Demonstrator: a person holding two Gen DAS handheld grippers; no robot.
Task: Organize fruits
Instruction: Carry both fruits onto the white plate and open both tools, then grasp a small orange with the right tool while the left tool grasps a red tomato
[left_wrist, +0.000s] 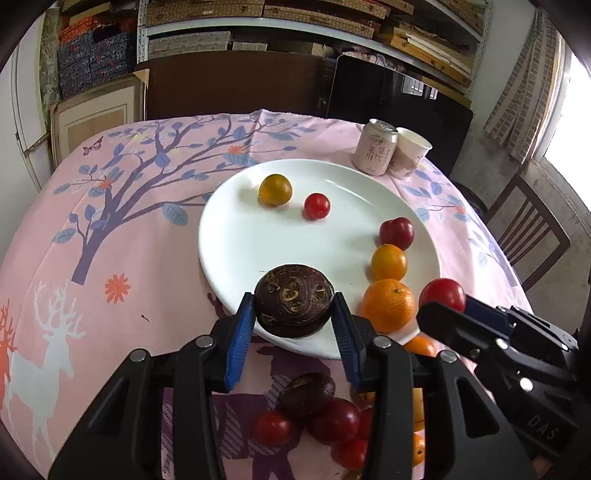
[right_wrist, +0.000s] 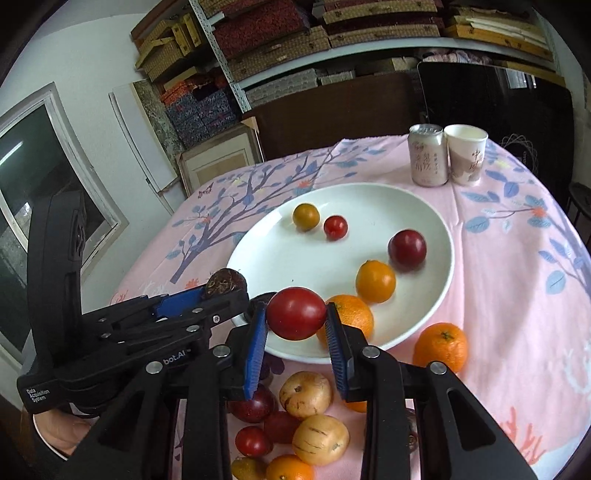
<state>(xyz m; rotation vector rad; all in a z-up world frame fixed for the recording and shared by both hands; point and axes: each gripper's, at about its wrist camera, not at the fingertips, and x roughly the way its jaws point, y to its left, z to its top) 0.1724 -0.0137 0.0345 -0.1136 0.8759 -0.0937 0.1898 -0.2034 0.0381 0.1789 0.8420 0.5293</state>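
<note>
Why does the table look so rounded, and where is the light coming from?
Both views are fisheye, so the pink tablecloth bulges and the corners go black. In the left wrist view, daylight burns out a window at the right edge. In the right wrist view, the white plate shows soft fruit shadows.

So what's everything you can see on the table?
Plate: one, white, mid-table.
Fruits: five, red, yellow and orange, on plate.
Mandarin: one, orange, on cloth right of plate.
Fruit pile: several, red, yellowish, orange, cloth near the grippers.
Can: one, pale pink, behind plate.
Paper cup: one, white, beside can.
Tablecloth: one, pink, covers table.
Left gripper: one, black and blue, shut on dark brown fruit.
Right gripper: one, black and blue, shut on red tomato.
</note>
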